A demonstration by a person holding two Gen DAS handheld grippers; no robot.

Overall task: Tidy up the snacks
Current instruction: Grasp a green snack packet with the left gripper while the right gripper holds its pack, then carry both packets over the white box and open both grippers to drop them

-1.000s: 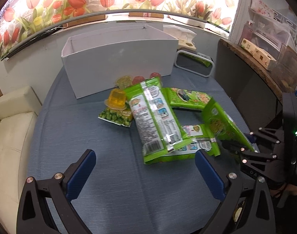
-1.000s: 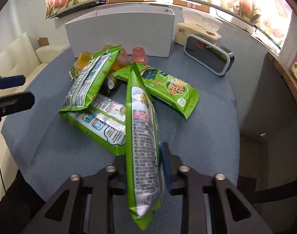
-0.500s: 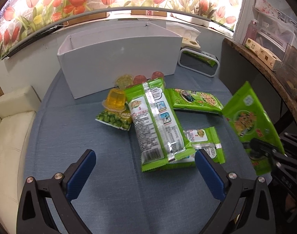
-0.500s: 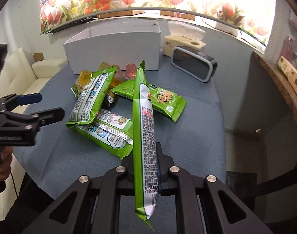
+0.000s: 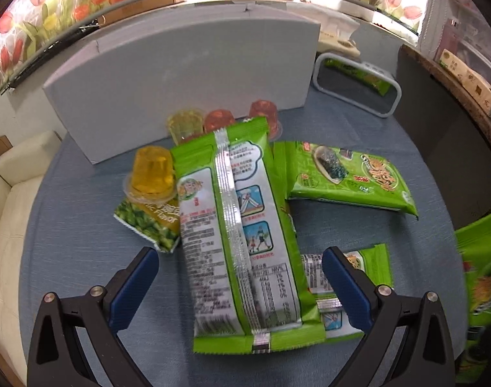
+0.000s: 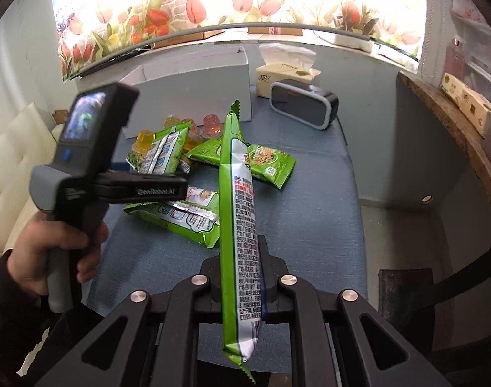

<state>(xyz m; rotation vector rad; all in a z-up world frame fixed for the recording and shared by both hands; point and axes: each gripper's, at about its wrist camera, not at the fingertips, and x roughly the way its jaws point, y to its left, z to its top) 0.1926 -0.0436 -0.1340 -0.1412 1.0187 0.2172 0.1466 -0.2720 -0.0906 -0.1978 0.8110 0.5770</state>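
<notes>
The right gripper [image 6: 237, 285] has its jaws clamped on a green snack packet [image 6: 240, 213]; the left gripper [image 5: 240, 285] hovers, jaws wide apart, over another packet [image 5: 237, 235] on the bench [image 5: 84, 258]

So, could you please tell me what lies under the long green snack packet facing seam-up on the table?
Under the seam-up packet lie another green packet, poking out at its right, and a pea snack bag at its left. Whatever else it covers is hidden.

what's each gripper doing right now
left gripper: open, straddling the top green snack pack, not gripping.
right gripper: shut on a green snack pack, held off the table.
</notes>
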